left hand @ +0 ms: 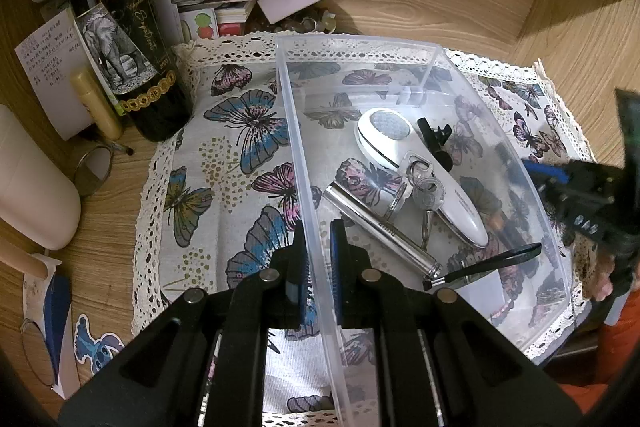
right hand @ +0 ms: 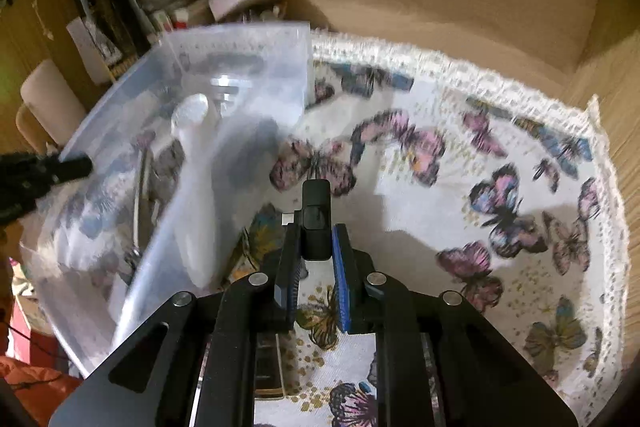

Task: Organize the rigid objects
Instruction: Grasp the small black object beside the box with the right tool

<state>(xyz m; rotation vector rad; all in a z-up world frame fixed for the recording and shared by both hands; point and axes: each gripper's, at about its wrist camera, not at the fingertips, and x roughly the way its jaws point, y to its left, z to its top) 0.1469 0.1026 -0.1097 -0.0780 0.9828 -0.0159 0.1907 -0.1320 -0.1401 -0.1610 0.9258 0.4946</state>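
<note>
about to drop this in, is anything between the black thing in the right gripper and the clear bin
Only the bin's own near wall. The right gripper holds the small black object over the butterfly cloth, beside the clear bin; it must clear the rim. The left gripper clamps the far wall.

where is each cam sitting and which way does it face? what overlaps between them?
Left wrist: on the left hand-held gripper, looking forward and down along its fingers, shut on the near wall of the clear bin; the right hand-held gripper and a fingertip show at right.
Right wrist: on the right hand-held gripper, facing the butterfly cloth right of the bin, holding a small black object; the left hand-held gripper shows at left edge.
Shared: bin, white device, cloth, wine bottle.
</note>
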